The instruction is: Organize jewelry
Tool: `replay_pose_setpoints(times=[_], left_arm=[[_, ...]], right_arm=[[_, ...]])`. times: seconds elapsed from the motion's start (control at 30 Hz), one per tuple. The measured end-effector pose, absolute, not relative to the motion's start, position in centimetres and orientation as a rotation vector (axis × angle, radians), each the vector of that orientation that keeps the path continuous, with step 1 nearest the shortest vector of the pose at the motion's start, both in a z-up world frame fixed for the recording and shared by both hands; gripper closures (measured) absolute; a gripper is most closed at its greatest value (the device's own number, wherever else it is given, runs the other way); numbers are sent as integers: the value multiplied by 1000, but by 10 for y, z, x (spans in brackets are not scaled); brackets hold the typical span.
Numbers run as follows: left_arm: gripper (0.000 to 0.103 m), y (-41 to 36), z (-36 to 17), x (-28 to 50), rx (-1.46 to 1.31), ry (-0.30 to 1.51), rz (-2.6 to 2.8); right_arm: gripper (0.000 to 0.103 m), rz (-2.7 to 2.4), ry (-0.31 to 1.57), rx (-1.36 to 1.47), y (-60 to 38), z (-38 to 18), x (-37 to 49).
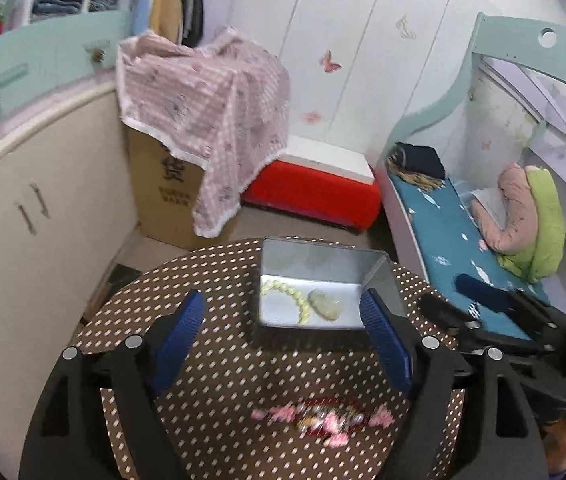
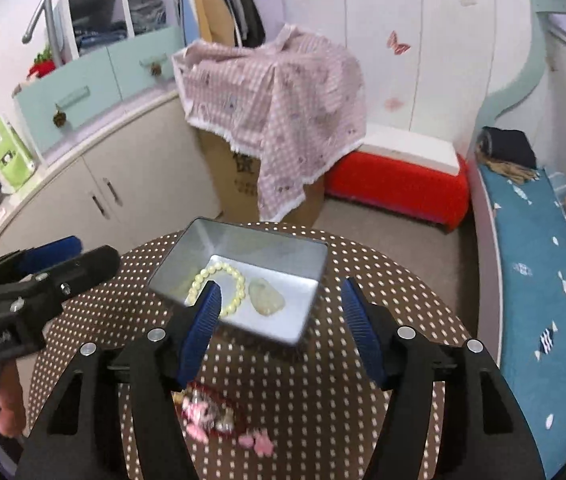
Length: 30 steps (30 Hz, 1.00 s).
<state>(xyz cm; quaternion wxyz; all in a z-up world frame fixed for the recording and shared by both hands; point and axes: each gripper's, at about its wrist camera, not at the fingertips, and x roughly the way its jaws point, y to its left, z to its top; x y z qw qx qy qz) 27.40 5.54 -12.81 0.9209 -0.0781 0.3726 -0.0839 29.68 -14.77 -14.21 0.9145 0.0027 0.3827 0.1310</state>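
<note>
The pink jewelry piece (image 1: 319,420) lies on the polka-dot counter (image 1: 219,344) near its near edge, a blurred cluster of pink beads with metallic bits over a dark red patch. In the left wrist view it sits below and between the blue fingers (image 1: 177,338) of the left gripper (image 1: 283,312), closer to the camera than the fingertips and touching neither. The left gripper is spread wide and holds nothing.

Toward the far edge of the counter stands an open metal tin (image 1: 379,276). Inside it, a pale bead bracelet (image 1: 287,296) lies on the left and a pale green pendant (image 1: 323,305) just beside it on the right.

In the right wrist view the right gripper (image 2: 279,296) is also spread wide and empty. Its left finger (image 2: 203,328) overlaps the near left corner of the tin (image 2: 187,256) and part of the bracelet (image 2: 219,270), while the pendant (image 2: 267,297) shows between the two fingers. The pink jewelry piece (image 2: 227,424) lies below the left finger's base, nearer the camera, clear of both fingers. The left gripper (image 2: 55,268) appears at the left edge, above the counter's (image 2: 323,392) left side.
</note>
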Motion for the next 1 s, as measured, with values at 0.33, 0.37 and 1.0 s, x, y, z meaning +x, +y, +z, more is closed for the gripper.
replay_pose_setpoints(times=[0.33, 0.37, 1.0], left_arm=[[25, 56, -148, 212, -124, 704, -91], [25, 53, -153, 207, -124, 706, -83], [27, -12, -219, 180, 26, 737, -102]], right_arm=[[42, 195, 768, 3, -172, -168, 228], [42, 189, 773, 2, -174, -172, 225], [38, 167, 839, 39, -198, -230, 201]])
